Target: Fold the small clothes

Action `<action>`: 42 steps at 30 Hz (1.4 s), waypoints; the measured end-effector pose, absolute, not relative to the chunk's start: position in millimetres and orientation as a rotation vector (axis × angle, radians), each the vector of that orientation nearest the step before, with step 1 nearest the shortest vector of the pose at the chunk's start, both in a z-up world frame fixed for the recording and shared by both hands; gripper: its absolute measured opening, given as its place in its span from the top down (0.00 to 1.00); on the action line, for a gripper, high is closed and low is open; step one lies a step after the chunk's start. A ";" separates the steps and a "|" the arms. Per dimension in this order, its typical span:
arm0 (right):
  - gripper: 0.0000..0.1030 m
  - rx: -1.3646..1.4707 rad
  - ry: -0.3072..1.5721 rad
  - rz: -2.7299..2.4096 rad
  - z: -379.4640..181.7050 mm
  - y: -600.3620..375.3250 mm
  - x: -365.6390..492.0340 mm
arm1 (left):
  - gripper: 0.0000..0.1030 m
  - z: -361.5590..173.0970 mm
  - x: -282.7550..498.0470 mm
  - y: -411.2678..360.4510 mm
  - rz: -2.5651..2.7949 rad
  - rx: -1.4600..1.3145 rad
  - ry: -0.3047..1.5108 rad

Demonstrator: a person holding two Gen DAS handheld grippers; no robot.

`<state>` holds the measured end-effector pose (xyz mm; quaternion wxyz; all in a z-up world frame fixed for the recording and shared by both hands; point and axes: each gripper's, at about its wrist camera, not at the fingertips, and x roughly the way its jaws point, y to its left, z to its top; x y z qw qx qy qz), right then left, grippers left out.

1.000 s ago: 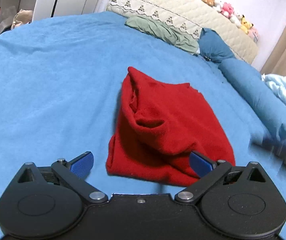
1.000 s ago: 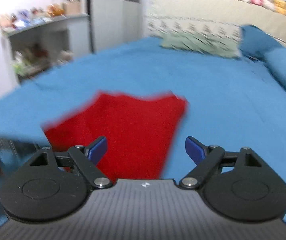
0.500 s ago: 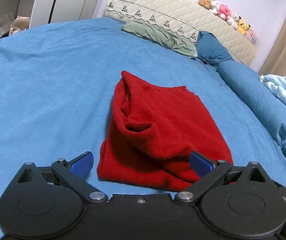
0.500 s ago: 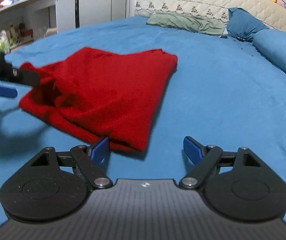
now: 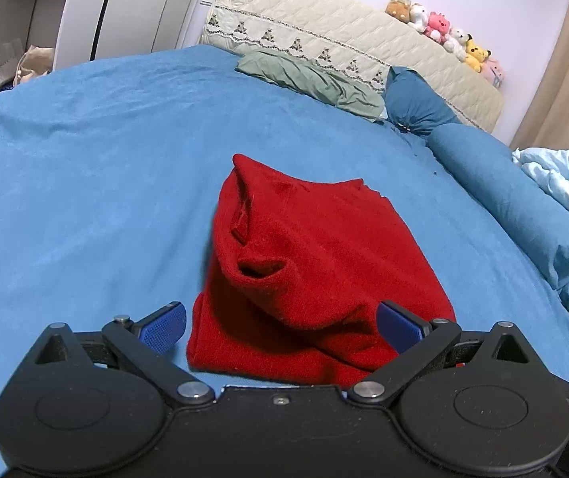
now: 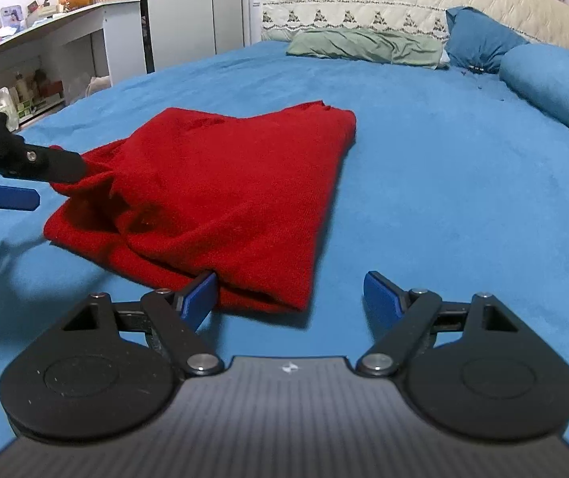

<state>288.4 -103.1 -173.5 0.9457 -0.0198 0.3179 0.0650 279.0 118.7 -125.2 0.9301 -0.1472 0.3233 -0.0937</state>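
A red knitted garment [image 5: 320,263] lies roughly folded on the blue bedsheet [image 5: 85,183], with a rumpled fold and a small opening on its near left side. My left gripper [image 5: 280,328] is open, its jaws either side of the garment's near edge. In the right wrist view the garment [image 6: 228,195] lies ahead and left. My right gripper [image 6: 290,298] is open at the garment's near right corner, its left fingertip [image 6: 201,296] at the cloth's edge. The left gripper's fingers [image 6: 17,183] show at the garment's left end.
A green pillow [image 5: 312,79], blue pillow [image 5: 416,99] and blue bolster [image 5: 523,215] lie by the quilted headboard [image 5: 344,36] with plush toys [image 5: 444,36]. A pale blue quilt [image 5: 563,175] is at far right. White shelves [image 6: 45,59] stand left of the bed.
Both grippers have settled close to the garment. The right gripper swung in from a blurred, farther view to the near right corner. The garment itself lies as before.
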 end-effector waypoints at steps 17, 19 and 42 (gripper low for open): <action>0.12 0.011 0.632 0.019 -179.4 -109.0 296.2 | 0.00 -125.4 281.6 119.6 -0.188 -0.308 0.643; 0.16 0.008 0.641 0.021 -181.6 -107.5 300.4 | 0.00 -125.6 283.0 120.6 -0.185 -0.311 0.638; 0.24 -0.086 0.700 0.146 -160.5 -151.2 276.7 | 0.03 -146.3 290.7 131.1 -0.032 -0.066 0.761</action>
